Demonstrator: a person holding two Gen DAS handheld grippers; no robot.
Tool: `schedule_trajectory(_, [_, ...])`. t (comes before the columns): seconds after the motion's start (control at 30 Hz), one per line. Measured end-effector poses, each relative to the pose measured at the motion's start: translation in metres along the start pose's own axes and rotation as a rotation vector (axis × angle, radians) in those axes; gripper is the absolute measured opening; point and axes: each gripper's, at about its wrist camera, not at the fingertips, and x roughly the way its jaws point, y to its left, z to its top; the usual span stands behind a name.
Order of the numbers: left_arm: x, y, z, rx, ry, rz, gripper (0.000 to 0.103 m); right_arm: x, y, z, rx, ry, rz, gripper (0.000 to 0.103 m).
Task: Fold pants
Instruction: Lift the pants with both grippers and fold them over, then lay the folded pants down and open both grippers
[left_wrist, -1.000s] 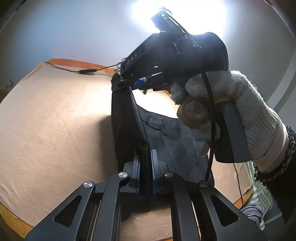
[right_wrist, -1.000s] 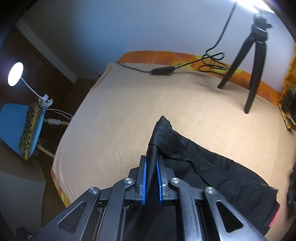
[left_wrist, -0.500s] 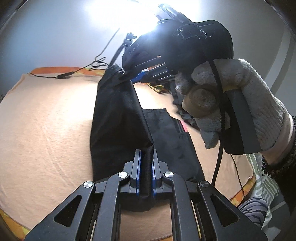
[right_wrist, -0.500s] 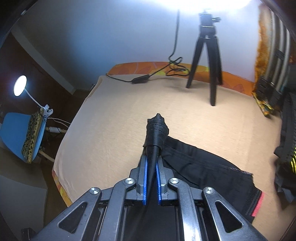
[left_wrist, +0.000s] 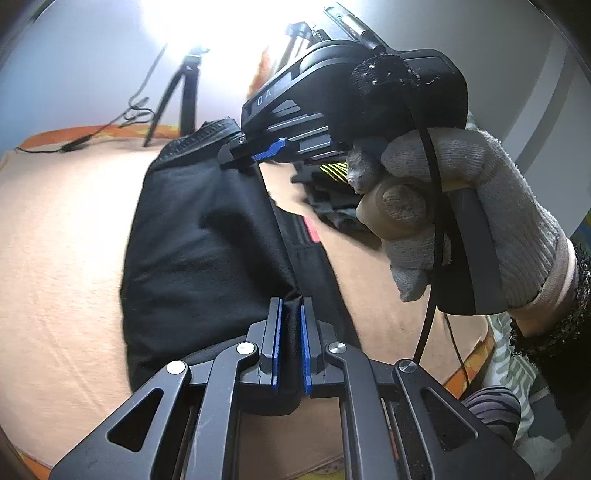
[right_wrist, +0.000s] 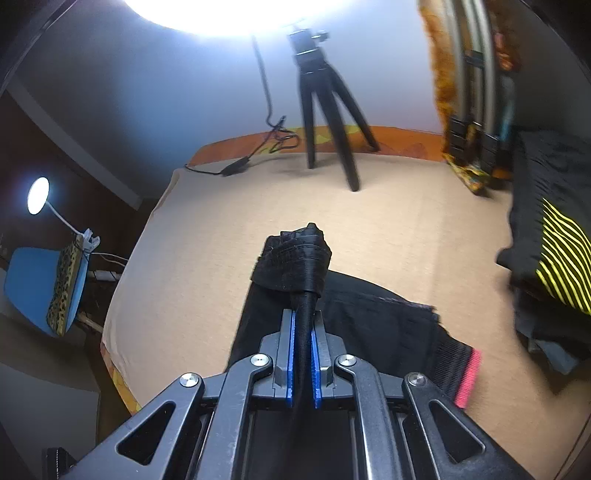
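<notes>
Both grippers, left (left_wrist: 289, 314) and right (right_wrist: 304, 334), are clamped on the black pants (left_wrist: 207, 236), lifting one folded layer above the bed (right_wrist: 388, 236), the rest lying near its front edge beside a tripod's (right_wrist: 325, 110) side.

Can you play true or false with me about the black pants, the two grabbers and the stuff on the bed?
1. Both grabbers are pinching the black pants. True: the left gripper and the right gripper each have their jaws shut on black cloth.
2. The tripod is lying flat on the bed. False: it stands upright on its legs near the wall.
3. The hand holding the right gripper wears a whitish knitted glove. True.
4. The pants' waistband has a green edge. False: the edge is pink.
5. A black garment with yellow stripes lies off to the side. True.
</notes>
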Motion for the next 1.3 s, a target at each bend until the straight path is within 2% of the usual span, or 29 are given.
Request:
schedule_trajectory(0.6, [0.045,-0.050,-0.005,0.069,0.093,-0.060,0.007,-0.020,-0.083,-0.032,0.076,-0.016,-0.045,0.004])
schedule_trajectory(0.9, [0.066,-0.065,-0.013,0.092,0.149,-0.066,0.007,-0.012,-0.117,-0.048,0.125,0.000,-0.053,0.004])
schedule_trajectory(1.3, [0.079,-0.066,-0.019,0.083,0.201,-0.064,0.007,0.000,-0.123,-0.058,0.112,0.004,-0.100,0.004])
